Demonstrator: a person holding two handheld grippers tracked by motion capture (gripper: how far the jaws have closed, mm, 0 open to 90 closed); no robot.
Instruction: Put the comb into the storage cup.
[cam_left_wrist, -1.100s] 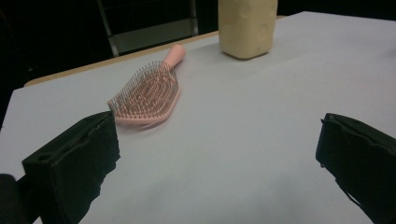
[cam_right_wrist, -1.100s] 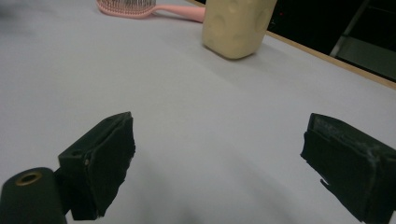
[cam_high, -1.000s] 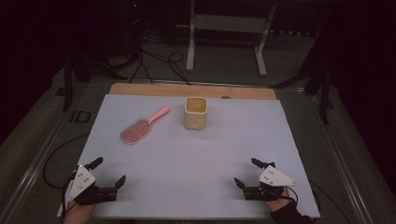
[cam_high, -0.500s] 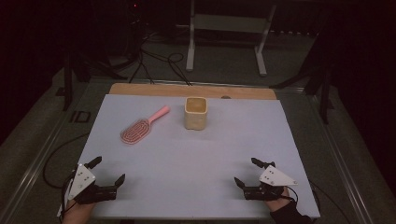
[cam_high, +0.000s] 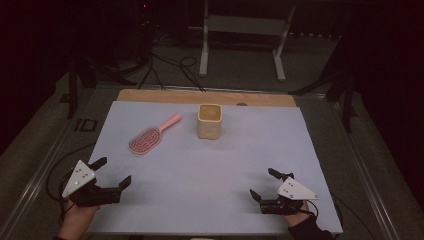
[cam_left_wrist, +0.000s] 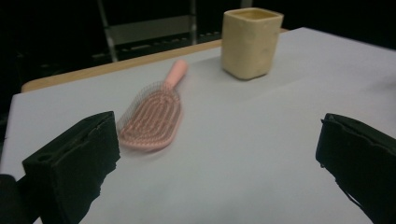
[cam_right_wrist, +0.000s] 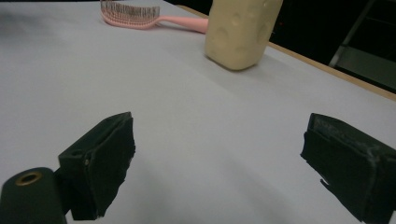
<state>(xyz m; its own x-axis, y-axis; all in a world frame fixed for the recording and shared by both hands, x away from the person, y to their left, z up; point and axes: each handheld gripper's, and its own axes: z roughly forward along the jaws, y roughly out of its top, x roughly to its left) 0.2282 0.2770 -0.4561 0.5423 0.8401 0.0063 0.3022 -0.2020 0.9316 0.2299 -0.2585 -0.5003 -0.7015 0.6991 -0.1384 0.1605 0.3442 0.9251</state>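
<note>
The room around the table was dark, with cables and a metal stand on the floor beyond, and a white sheet (cam_high: 210, 170) covered the table top, leaving a strip of wood bare at the far edge. The 2 things on it lay toward the far side: a pink hairbrush (cam_high: 151, 135) left of centre and a cream square-sided cup (cam_high: 209, 121) standing upright just to its right, apart from it. The left gripper (cam_high: 111, 174) rested at the near left corner with its jaws spread wide and nothing between them; the right gripper (cam_high: 264, 184) sat at the near right edge, likewise released and empty. The brush lay ahead of the left gripper and a little to the right, well apart from it, and clearly nearer to that hand than to the other. Its long axis ran on a diagonal, the oval bristled head (cam_left_wrist: 150, 113) toward the near left and the slim handle (cam_left_wrist: 177, 72) pointing away toward the cup, so the head was the end that faced the left jaws. The brush looked like smooth plastic with open slotted ribs and fine bristles pointing up; the cup (cam_right_wrist: 241, 30) was matt, with rounded corners and shallow dimples in its walls, and seemed rigid.
</note>
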